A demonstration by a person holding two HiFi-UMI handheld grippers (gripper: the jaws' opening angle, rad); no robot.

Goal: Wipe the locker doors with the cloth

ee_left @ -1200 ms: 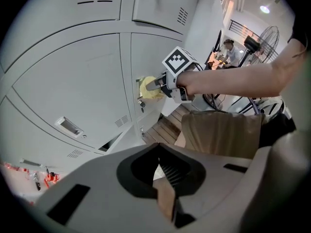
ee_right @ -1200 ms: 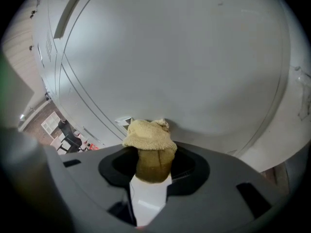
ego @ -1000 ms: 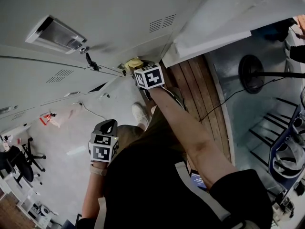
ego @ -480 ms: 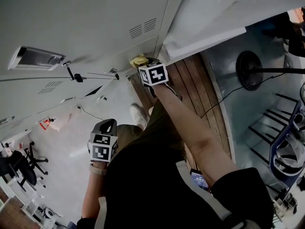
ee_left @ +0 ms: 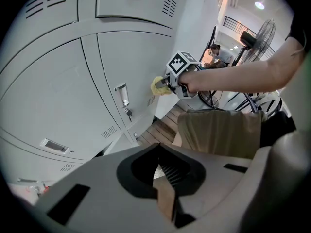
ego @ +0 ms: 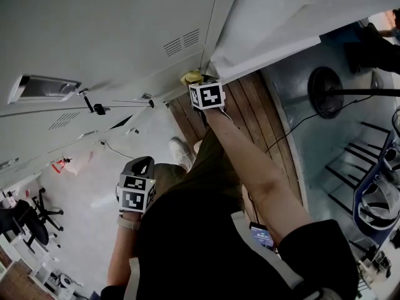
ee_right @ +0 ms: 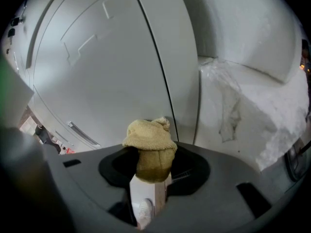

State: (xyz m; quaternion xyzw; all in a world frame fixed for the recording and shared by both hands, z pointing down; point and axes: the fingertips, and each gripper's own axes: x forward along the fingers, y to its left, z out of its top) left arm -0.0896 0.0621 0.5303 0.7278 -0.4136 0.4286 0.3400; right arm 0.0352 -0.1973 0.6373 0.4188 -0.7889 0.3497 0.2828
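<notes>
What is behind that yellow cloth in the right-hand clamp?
Behind the cloth, clamped in the right gripper, stands a grey locker door and its vertical edge seam. The patch of door directly behind the cloth is covered and cannot be seen.

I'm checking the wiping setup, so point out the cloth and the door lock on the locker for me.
cloth (ee_right: pixel 149 140): right gripper view, on its bunched yellow top.
door lock (ee_left: pixel 122 95): left gripper view, on its metal plate.

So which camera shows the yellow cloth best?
The right gripper view: the cloth sits large and centred, clamped in the jaws. The head view shows only a small yellow scrap; the left gripper view shows it small, far off.
</notes>
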